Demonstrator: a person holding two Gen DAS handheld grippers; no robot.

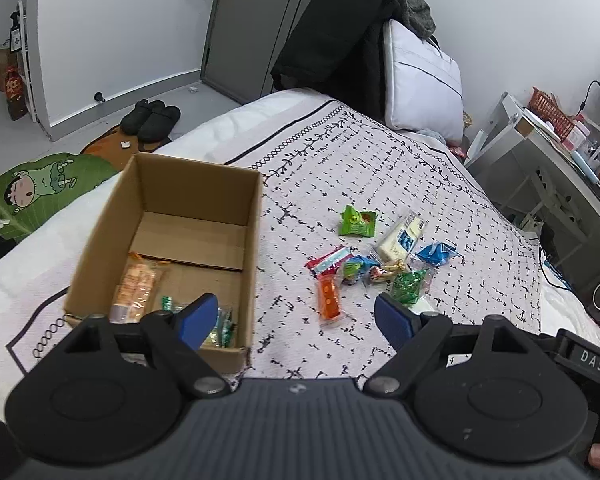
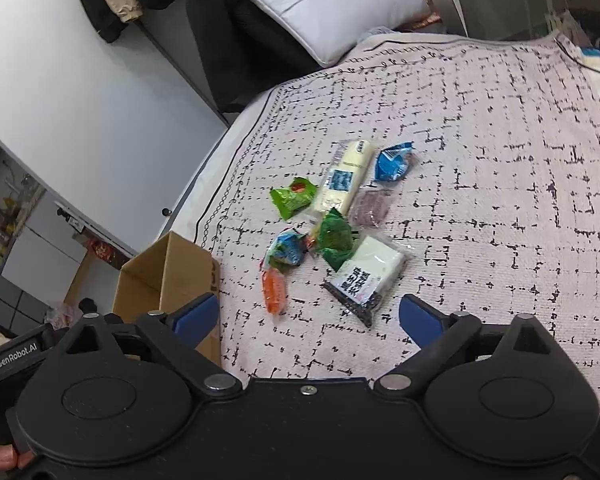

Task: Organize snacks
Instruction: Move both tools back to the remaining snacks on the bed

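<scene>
An open cardboard box [image 1: 100, 248] stands on the bed and holds an orange snack pack [image 1: 138, 292] and small green packets [image 1: 220, 330]. It also shows in the right wrist view [image 2: 172, 268]. Several loose snacks lie in a pile to its right: a green pack [image 1: 356, 222], a white bar [image 1: 400, 240], a blue pack [image 1: 436, 254], an orange stick [image 1: 329, 300]. My left gripper [image 1: 296, 320] is open and empty, above the box's near right corner. My right gripper [image 2: 310, 318] is open and empty, just short of a white-and-black pack [image 2: 366, 276].
The patterned bedspread [image 2: 500, 160] covers the bed. A white pillow [image 1: 420, 76] and dark clothes [image 1: 340, 40] lie at its head. Black slippers [image 1: 152, 118] are on the floor to the left. A white desk with a red basket [image 1: 552, 114] stands to the right.
</scene>
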